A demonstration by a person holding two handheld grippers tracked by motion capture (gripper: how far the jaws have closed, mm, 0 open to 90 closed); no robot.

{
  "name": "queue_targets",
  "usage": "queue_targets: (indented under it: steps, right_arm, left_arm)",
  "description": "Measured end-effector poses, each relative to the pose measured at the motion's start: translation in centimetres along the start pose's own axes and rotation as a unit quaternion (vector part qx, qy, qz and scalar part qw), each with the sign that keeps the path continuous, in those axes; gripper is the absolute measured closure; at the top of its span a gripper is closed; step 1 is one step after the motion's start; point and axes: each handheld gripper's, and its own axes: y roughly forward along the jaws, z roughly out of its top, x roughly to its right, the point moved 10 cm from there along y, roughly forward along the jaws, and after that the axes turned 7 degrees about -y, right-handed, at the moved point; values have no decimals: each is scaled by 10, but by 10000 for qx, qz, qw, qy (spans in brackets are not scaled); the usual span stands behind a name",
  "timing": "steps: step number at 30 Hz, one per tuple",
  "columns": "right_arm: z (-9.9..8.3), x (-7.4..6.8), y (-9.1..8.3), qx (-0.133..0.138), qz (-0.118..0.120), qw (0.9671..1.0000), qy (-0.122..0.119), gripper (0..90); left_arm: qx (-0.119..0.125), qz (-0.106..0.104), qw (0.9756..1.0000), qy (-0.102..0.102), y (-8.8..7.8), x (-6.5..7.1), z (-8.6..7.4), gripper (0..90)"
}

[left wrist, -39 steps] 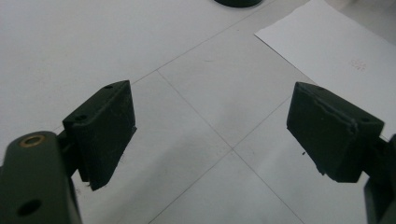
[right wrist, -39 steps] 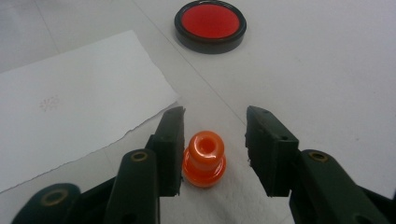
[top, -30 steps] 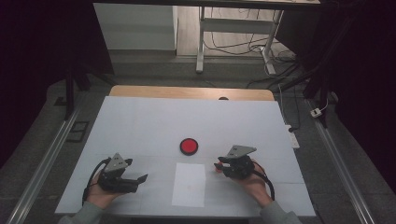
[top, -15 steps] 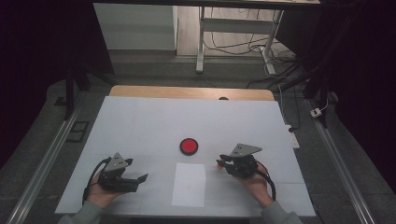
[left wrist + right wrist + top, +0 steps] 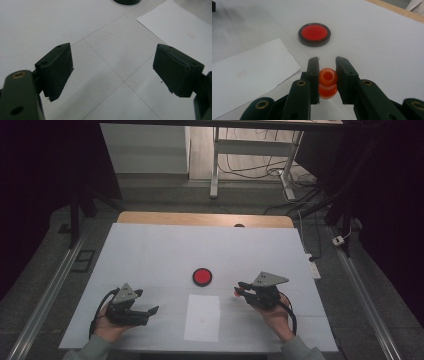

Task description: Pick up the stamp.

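Right gripper [image 5: 326, 65] jaws clenched on small orange spool-shaped piece [image 5: 327, 83] just above the tabletop [image 5: 150, 250] near the red disc [image 5: 314, 34]; looks light, rigid, slick, so grip its waist; left gripper [image 5: 112, 72] jaws released, empty.

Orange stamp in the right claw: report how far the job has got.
Done: the right claw has closed on the orange stamp, pads pressing both sides. In hand: it is held near the red ink pad. Left, probably: inking, then pressing it on the paper sheet. The left claw rests open.
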Motion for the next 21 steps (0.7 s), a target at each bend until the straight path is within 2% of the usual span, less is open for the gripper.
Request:
queue_targets:
  steps: [7, 10, 21]
  right_arm:
    - [10, -1, -6, 288, 41, 9994, 186, 728]
    - [20, -3, -12, 503, 67, 9984, 237, 728]
    - [41, -11, -18, 798, 134, 9965, 209, 728]
  left_arm:
    - [15, -9, 10000, -17, 0, 0, 0, 166]
    - [27, -11, 10000, -22, 0, 0, 1, 166]
    - [27, -37, 10000, -3, 1, 2, 2, 166]
